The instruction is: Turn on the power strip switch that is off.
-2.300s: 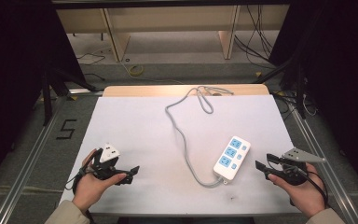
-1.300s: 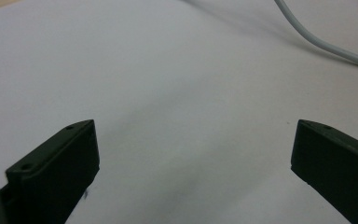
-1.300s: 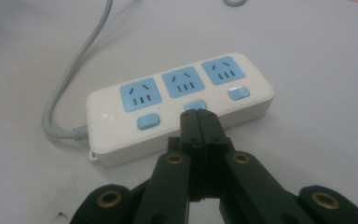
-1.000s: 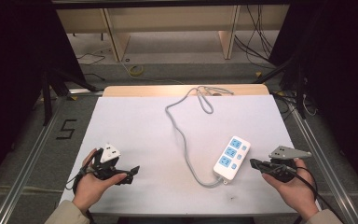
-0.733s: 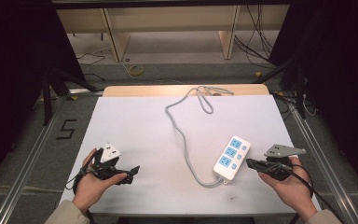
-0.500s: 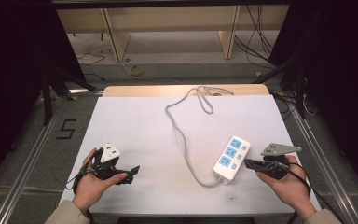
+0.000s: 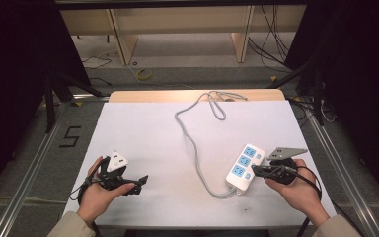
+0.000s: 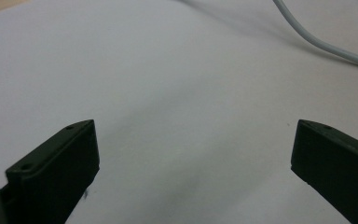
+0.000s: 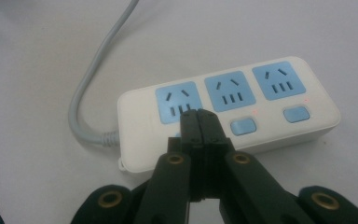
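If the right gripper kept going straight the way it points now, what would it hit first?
Probably the power strip. The right gripper, jaws shut, points at its near end, tips over the first blue socket's lower edge in the right gripper view. Whether they already touch it is unclear; the high view shows the tips at the strip's right edge.

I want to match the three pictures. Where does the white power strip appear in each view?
High view: power strip lies right of centre, beside the right gripper.
Left gripper view: not in it.
Right gripper view: power strip at centre, behind the shut jaws.
Shared landmark: its grey cable.
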A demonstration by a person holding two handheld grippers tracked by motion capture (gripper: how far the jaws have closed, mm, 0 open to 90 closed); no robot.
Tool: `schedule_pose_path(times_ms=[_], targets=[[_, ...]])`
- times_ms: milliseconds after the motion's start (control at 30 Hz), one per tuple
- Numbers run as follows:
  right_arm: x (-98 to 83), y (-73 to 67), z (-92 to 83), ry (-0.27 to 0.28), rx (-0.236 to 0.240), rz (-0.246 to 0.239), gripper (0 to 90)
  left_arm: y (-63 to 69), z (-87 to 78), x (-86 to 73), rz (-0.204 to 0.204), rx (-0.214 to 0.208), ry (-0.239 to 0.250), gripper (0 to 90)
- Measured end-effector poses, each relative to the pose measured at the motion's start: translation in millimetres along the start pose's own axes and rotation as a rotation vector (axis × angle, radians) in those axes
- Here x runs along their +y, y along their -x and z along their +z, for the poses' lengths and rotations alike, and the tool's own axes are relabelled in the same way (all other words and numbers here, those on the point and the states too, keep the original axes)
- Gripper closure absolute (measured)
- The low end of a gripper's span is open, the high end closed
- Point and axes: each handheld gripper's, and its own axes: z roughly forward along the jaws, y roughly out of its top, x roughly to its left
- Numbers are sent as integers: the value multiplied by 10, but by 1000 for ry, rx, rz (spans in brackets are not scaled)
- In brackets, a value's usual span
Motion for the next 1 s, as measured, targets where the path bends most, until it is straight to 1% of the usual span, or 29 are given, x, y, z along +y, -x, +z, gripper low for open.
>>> schedule_pose_path(times_ms=[167, 200, 267, 400, 700, 833, 1000], targets=[[32, -1, 24, -13, 3, -6, 900, 2, 1, 1, 1, -1, 1, 5], [48, -5, 33, -25, 4, -3, 900, 2, 0, 1, 2, 0, -1, 5], [54, -2, 38, -28, 6, -7, 900, 2, 0, 1, 2, -1, 1, 5], [79, -3, 56, -54, 2, -2, 900, 2, 0, 2, 3, 0, 0, 5], [134, -4, 80, -74, 5, -10, 900, 5, 3, 4, 5, 2, 1, 5], [156, -10, 92, -91, 4, -1, 900, 8, 6, 4, 3, 3, 4, 5], [169, -17, 122, -112, 11, -8, 900, 7, 5, 5, 8, 3, -1, 5]])
